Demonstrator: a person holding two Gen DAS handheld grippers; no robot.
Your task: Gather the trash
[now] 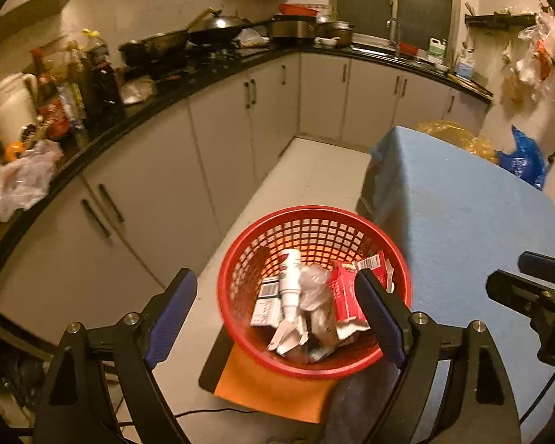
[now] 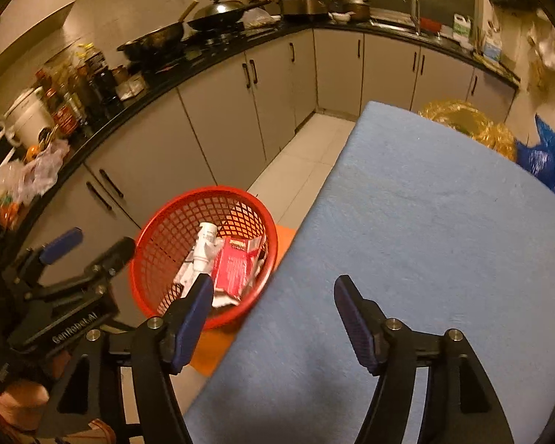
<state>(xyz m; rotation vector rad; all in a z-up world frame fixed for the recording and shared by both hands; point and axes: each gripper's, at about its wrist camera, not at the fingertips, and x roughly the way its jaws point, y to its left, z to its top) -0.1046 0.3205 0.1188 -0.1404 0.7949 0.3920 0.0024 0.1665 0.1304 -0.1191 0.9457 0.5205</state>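
A red mesh basket (image 1: pixel 314 218) stands on an orange stool (image 1: pixel 266 388) beside the blue-covered table (image 1: pixel 462 222). It holds trash: a white bottle (image 1: pixel 290 277), a red carton (image 1: pixel 346 292), a small white box (image 1: pixel 266 303), crumpled clear plastic and paper. My left gripper (image 1: pixel 277 285) is open and empty, held above the basket. My right gripper (image 2: pixel 273 296) is open and empty over the table's near edge (image 2: pixel 407 240); the basket (image 2: pixel 174 222) lies to its left, with the left gripper (image 2: pixel 88 244) beside it.
A black counter (image 1: pixel 188 85) with woks, bottles, a white kettle (image 1: pixel 11 107) and plastic bags runs along the left and back above grey cabinets. A yellow bag (image 2: pixel 466 122) and a blue bag (image 2: pixel 544 159) sit beyond the table. White tiled floor (image 1: pixel 314 174) lies between.
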